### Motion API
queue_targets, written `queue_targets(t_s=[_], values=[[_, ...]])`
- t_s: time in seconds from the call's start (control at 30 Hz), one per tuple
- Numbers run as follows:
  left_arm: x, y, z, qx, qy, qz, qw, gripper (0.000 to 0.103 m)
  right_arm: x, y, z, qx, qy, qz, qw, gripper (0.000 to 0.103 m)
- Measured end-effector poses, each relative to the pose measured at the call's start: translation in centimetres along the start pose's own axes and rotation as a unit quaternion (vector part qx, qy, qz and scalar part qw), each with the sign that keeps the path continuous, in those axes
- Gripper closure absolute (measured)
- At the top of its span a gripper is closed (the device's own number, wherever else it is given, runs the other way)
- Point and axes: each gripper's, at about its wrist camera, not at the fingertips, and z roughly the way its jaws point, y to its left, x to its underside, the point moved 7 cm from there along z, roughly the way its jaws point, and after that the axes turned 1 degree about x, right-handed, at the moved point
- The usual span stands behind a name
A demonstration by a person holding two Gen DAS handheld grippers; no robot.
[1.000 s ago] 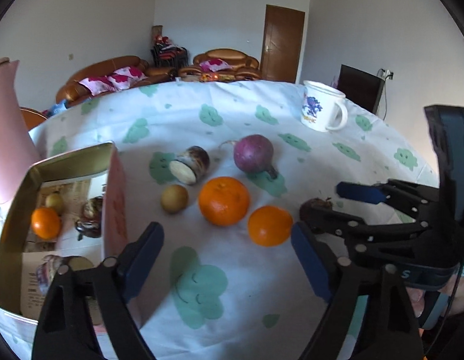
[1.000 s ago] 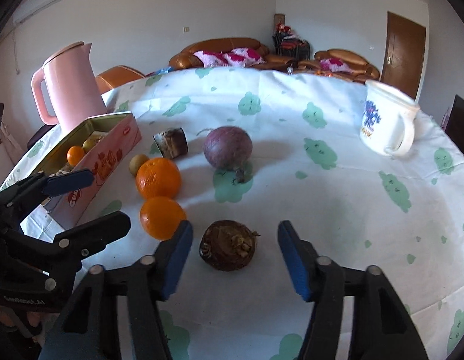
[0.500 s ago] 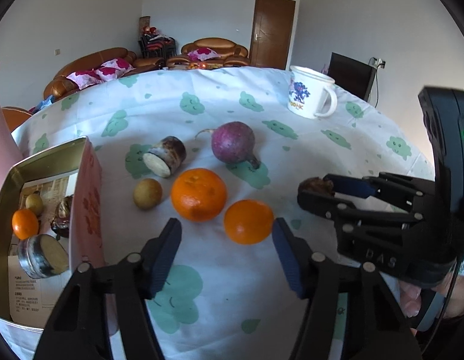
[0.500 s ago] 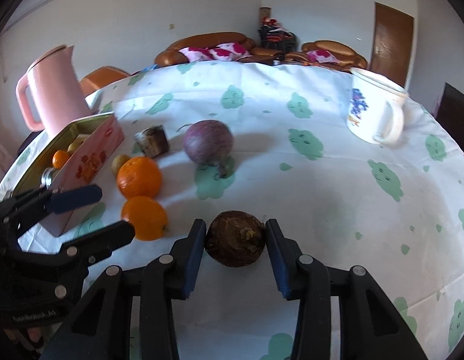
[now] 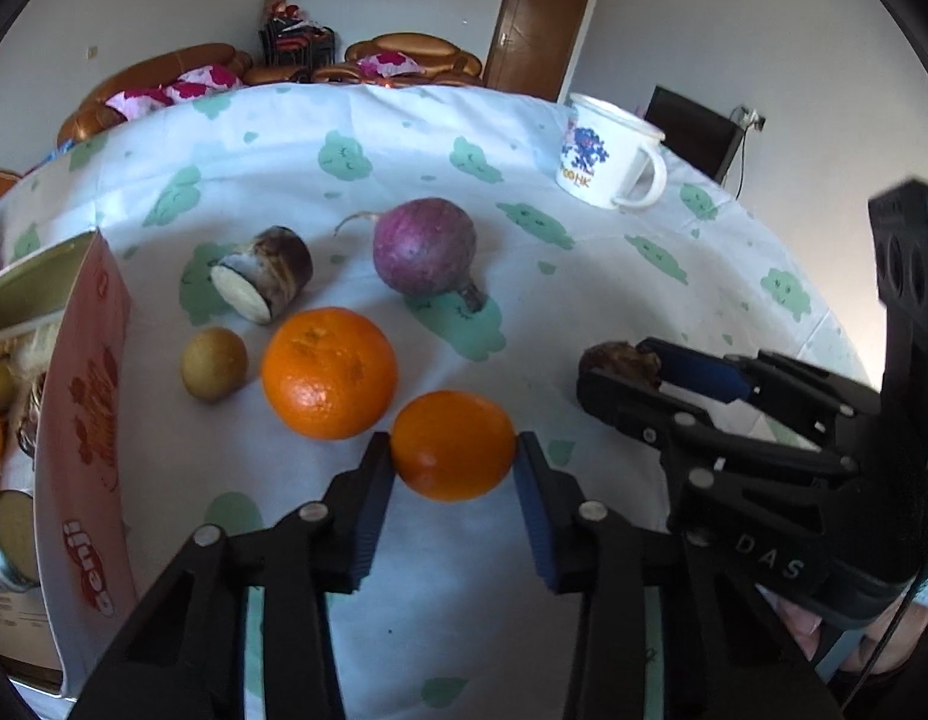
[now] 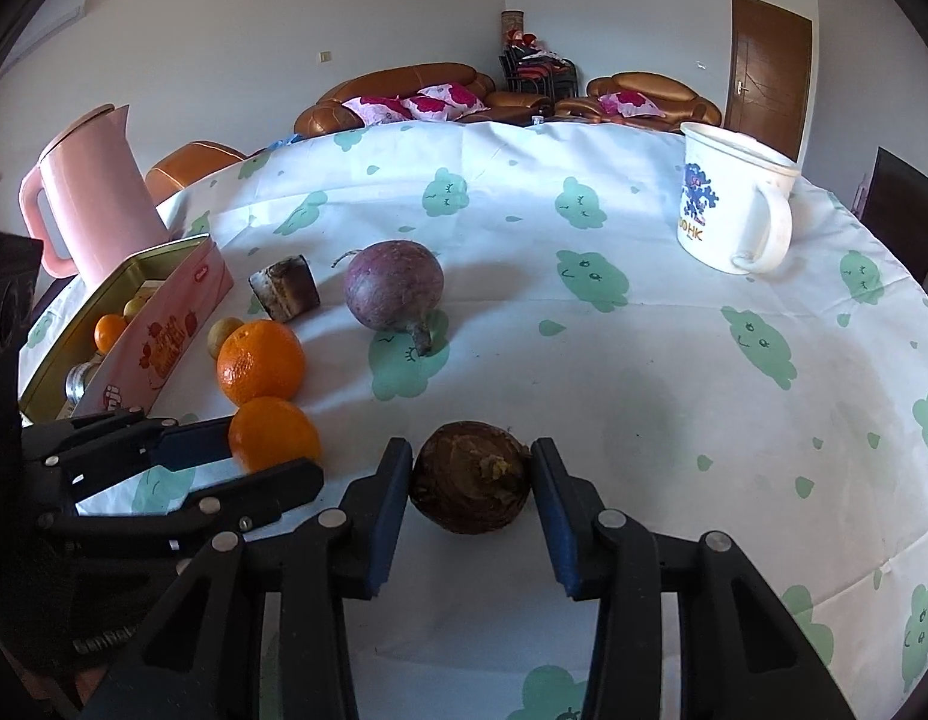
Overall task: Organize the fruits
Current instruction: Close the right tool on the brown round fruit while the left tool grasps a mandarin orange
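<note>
Left gripper [image 5: 454, 450]: jaws closing, a small orange [image 5: 453, 445] between them; both blue pads touch its sides at lower centre of the left wrist view; the fruit sits on the tablecloth [image 5: 356, 120].

Right gripper [image 6: 471, 468]: jaws clamped on a brown round fruit [image 6: 471, 485] at lower centre of the right wrist view; pads press both flanks; the fruit rests on the cloth.

Remaining items, left wrist view: a larger orange [image 5: 329, 373] just up and left of the small one, nearly touching it; a small yellow-green fruit [image 5: 214, 363] to its left; a cut brown stub [image 5: 265, 282] with a pale face above that, lying on its side; a purple round fruit [image 5: 425, 254] with a stem at centre frame, apart from the oranges.

Open tin box [image 5: 86, 420] at the left edge; pink outer wall with red print; inside, in the right wrist view, a small orange fruit [image 6: 110, 331] and a yellowish one behind it; other contents unclear.

White mug [image 6: 731, 204] with a blue figure at upper right, upright, well apart from the fruit; pink kettle [image 6: 89, 192] at upper left of the right wrist view, behind the tin.
</note>
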Motion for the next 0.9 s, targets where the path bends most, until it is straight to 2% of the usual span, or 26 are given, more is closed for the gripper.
queue_targets(t_s=[0.9], values=[[-0.9,-0.5,-3.2,-0.031,-0.084,0.022,0.9957,0.061,-0.8,0.7,-2.9,-0.014,-0.077,-0.014,0.997,0.060]])
